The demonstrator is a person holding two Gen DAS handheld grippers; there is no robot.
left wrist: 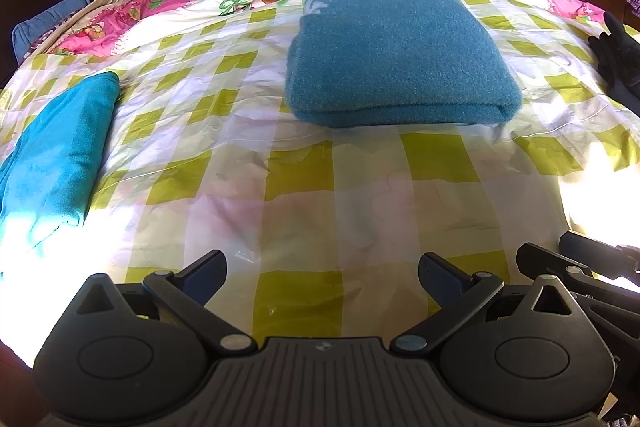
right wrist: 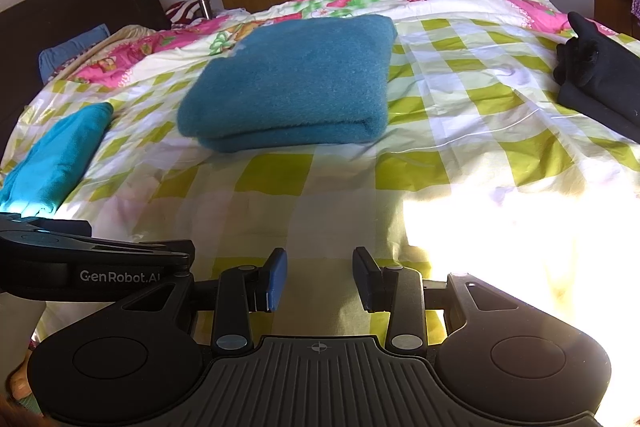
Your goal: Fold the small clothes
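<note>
- Bed (left wrist: 340,211) with a green-and-white checked cover (right wrist: 460,115) fills both views, ahead of and beneath both sets of jaws; it carries every garment in sight.
- Folded teal fleece garment (left wrist: 400,55) lies flat on the cover, straight ahead of the left gripper (left wrist: 322,281) and ahead-left of the right gripper (right wrist: 320,277), well apart from both.
- Bright turquoise cloth (left wrist: 56,155) lies loosely bunched, far left of both jaw pairs.
- Black clothing (right wrist: 600,79) sits folded on the cover, far right of the jaws.
- Left gripper hovers low over the cover, jaws spread wide, empty.
- Right gripper, just beside the left, has its jaws parted by a narrower gap, nothing between them.
</note>
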